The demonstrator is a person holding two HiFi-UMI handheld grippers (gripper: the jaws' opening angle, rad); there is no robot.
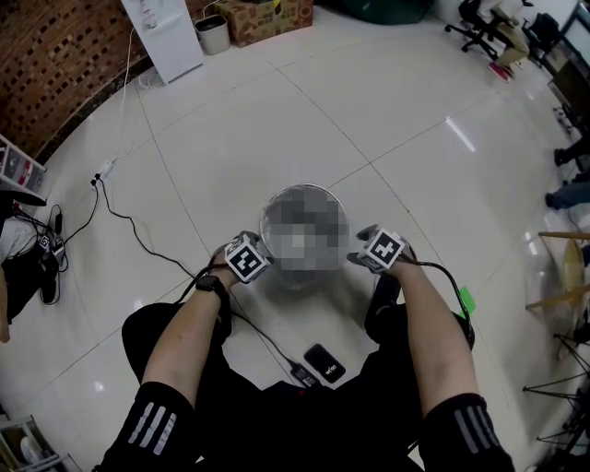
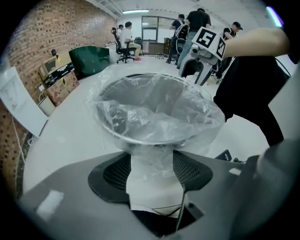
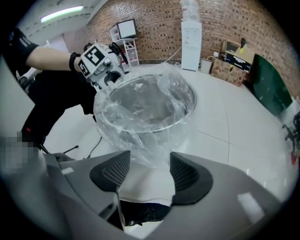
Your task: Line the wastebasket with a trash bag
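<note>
The round wastebasket (image 1: 297,278) stands on the white floor right in front of me, its top under a blur patch in the head view. A clear trash bag (image 2: 154,112) lines it and is folded over the metal rim (image 2: 140,139). My left gripper (image 1: 247,260) is at the basket's left rim and my right gripper (image 1: 381,249) at its right rim. In the left gripper view the left gripper (image 2: 151,164) stands open, with the bag's overhanging film between its pads. The right gripper (image 3: 150,166) is open too, with bag film (image 3: 147,140) hanging at its jaw gap.
A black phone (image 1: 324,362) and a cable lie on the floor between my knees. A long cord (image 1: 138,226) runs off to the left. A white unit (image 1: 166,37), a small bin (image 1: 214,34) and a cardboard box (image 1: 267,18) stand at the far wall. People (image 2: 192,23) stand in the background.
</note>
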